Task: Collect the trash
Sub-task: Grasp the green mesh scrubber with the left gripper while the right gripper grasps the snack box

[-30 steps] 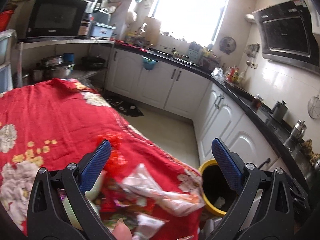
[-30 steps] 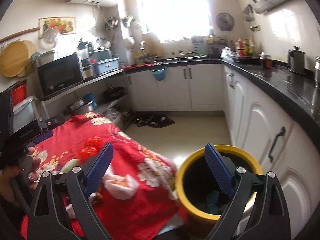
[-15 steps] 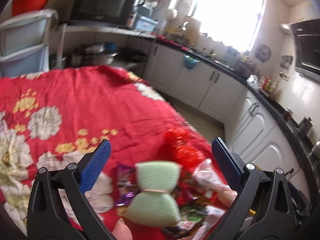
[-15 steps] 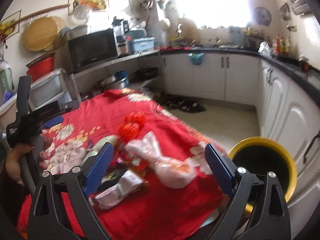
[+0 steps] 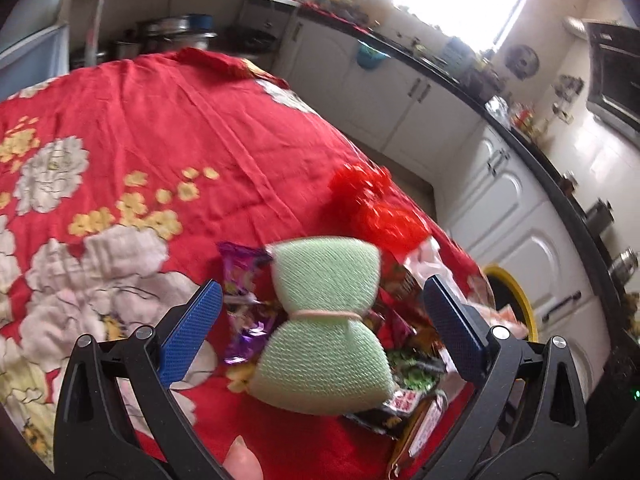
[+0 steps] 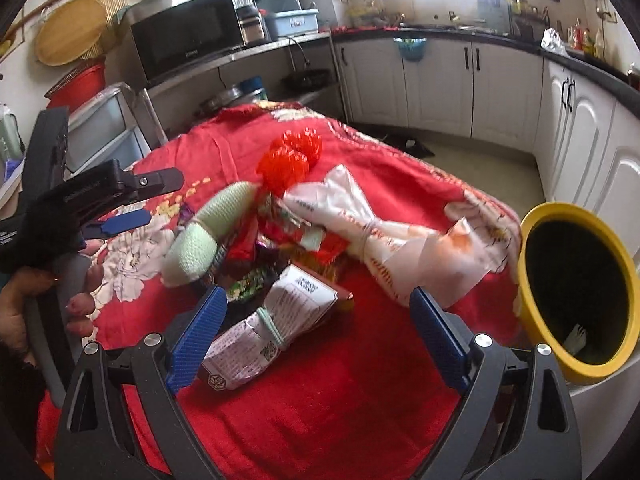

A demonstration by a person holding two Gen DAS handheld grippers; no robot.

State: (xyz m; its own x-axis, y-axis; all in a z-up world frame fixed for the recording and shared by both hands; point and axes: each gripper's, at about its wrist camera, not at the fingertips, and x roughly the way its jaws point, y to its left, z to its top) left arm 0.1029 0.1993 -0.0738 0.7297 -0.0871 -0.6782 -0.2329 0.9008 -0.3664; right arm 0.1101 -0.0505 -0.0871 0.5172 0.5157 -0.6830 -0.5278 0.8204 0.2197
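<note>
— What lies ahead of the right gripper [image 6: 316, 328]?
— A tied packet [image 6: 276, 332] between its fingers, the mesh bundle [image 6: 212, 228] beyond to the left.
— And the bin [image 6: 576, 292]?
— Right, off the table [image 6: 340, 400] edge.

A red floral cloth [image 6: 320, 412] covers the table — on it lie a green mesh bundle [image 5: 320, 320], wrappers [image 6: 272, 332] and red netting [image 6: 292, 156].

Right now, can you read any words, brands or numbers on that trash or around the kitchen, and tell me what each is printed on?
None can be quoted.
White printed wrapper: QR codes and fine print, too small to read.
Microwave: small brand mark on the door, illegible.
Left gripper: raised lettering on its body, blurred.
Purple snack wrapper: print smeared by motion.
Pale plastic bag: red print, unreadable.
</note>
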